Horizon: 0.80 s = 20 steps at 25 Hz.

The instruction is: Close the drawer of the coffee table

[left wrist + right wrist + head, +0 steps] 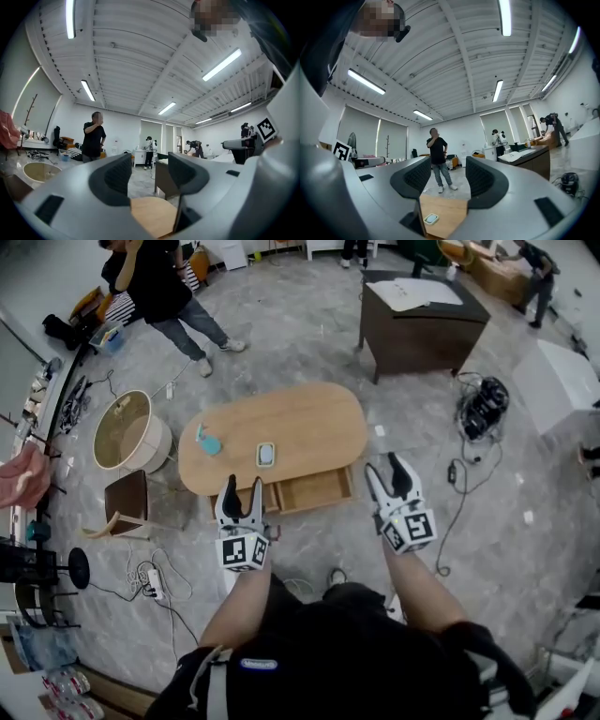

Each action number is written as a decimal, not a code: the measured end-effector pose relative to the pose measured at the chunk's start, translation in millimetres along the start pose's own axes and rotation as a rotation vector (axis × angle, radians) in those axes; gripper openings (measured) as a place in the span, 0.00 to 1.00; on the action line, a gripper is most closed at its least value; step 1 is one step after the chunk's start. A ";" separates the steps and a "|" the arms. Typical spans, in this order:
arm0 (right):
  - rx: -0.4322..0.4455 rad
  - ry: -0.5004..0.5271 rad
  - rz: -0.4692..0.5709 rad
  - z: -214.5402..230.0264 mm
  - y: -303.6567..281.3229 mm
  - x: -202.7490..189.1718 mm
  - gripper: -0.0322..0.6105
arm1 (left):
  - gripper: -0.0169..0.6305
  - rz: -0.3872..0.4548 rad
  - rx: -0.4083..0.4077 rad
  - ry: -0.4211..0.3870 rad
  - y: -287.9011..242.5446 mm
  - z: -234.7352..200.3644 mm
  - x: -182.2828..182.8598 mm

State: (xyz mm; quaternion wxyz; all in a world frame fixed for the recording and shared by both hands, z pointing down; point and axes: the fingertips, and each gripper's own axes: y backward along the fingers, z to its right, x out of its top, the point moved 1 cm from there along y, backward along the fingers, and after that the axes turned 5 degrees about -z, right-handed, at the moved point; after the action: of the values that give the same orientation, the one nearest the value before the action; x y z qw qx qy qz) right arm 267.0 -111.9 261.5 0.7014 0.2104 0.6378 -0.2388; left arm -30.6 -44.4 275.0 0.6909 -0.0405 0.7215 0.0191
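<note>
**Both grippers held level in front of the coffee table, its drawer standing open**

From the head view, the oval wooden coffee table (281,423) sits on the grey floor, and its drawer (311,489) is pulled out of the near side towards the person. The left gripper (242,486) is at the table's near edge, by the drawer's left end, with its jaws spread and nothing between them. The right gripper (383,468) is just beyond the drawer's right corner, and its jaws are also spread and empty. Each gripper's own view shows the gap between its pads, with only tabletop and room beyond it. A small pale dish (266,455) and a blue object (208,442) lie on the tabletop. A round tub (129,432) stands on the floor to the table's left. A dark desk (422,320) is well behind the table, and a person (157,282) stands further back.
</note>
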 end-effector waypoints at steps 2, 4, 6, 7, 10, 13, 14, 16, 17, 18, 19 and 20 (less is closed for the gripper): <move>-0.030 -0.003 -0.004 2.5 -3.7 -12.4 0.38 | 0.38 -0.020 -0.035 0.011 -12.7 -0.2 -16.9; -0.067 -0.003 -0.019 2.5 -6.4 -30.0 0.38 | 0.38 -0.045 -0.081 0.017 -24.7 -0.6 -37.7; -0.108 -0.002 -0.039 2.2 -10.3 -52.7 0.38 | 0.38 -0.072 -0.129 0.022 -35.9 -3.7 -60.9; -0.129 -0.002 -0.044 1.7 -12.8 -64.5 0.38 | 0.38 -0.086 -0.151 0.025 -41.3 -6.9 -73.0; -0.182 -0.023 -0.070 -1.3 -16.8 -107.2 0.38 | 0.38 -0.143 -0.213 0.030 -52.4 -16.3 -113.9; -0.216 -0.018 -0.136 -3.1 -20.7 -163.0 0.38 | 0.38 -0.197 -0.259 0.040 -54.9 -21.1 -162.0; -0.229 -0.019 -0.166 -3.3 -22.0 -185.6 0.38 | 0.38 -0.217 -0.275 0.042 -54.6 -21.8 -180.3; -0.251 -0.031 -0.231 -4.5 -23.4 -231.5 0.38 | 0.38 -0.263 -0.309 0.044 -52.3 -19.9 -219.8; -0.259 -0.040 -0.259 -4.8 -22.9 -253.2 0.38 | 0.38 -0.285 -0.322 0.047 -50.4 -17.6 -241.0; -0.263 -0.047 -0.283 -4.2 -22.0 -273.9 0.38 | 0.38 -0.304 -0.328 0.051 -48.7 -14.8 -262.7; -0.266 -0.055 -0.300 -2.4 -21.3 -293.0 0.38 | 0.38 -0.320 -0.329 0.057 -47.8 -12.0 -284.0; -0.269 -0.064 -0.311 -0.1 -20.8 -310.4 0.38 | 0.38 -0.332 -0.324 0.064 -47.6 -9.5 -304.1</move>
State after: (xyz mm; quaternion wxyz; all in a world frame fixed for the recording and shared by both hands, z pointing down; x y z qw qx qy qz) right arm 232.0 -107.7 570.6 0.6978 0.0059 0.6661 -0.2634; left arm -23.3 -82.8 580.4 0.6460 -0.2696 0.7139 0.0193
